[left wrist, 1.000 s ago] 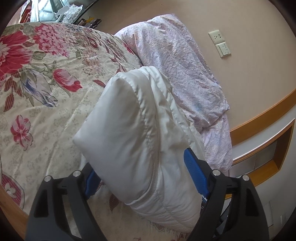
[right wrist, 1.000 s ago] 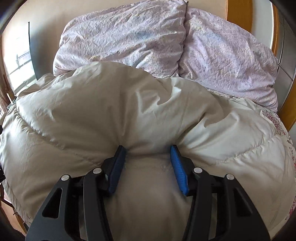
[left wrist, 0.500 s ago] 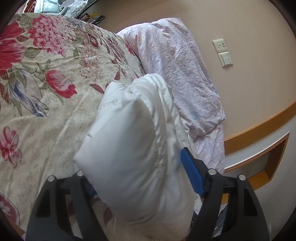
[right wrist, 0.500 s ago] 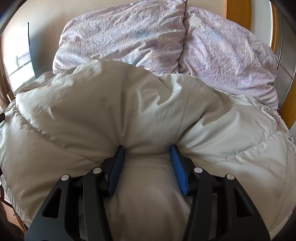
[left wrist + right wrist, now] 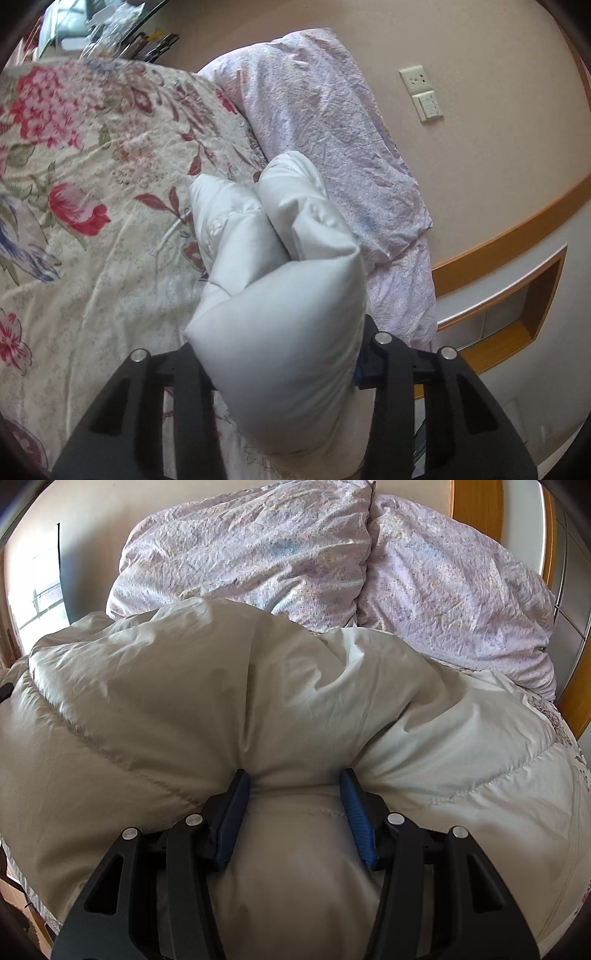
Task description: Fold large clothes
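A white puffer jacket [image 5: 280,314] bulges between the fingers [image 5: 364,363] of the left gripper [image 5: 284,365], clamped on its padded bulk. Beyond the fingers to the left spreads a floral bedspread [image 5: 92,206]; ahead and to the right lie lilac pillows [image 5: 332,147] against a beige wall with a socket and switch [image 5: 421,92].

- Cream bedspread printed with red flowers [image 5: 92,236], covering the bed.
- Two crinkled pale lilac pillows [image 5: 258,554], side by side against the wall.
- White wall socket and switch plate [image 5: 421,92] on beige wall.
- Wooden-trimmed wall niche [image 5: 517,310].
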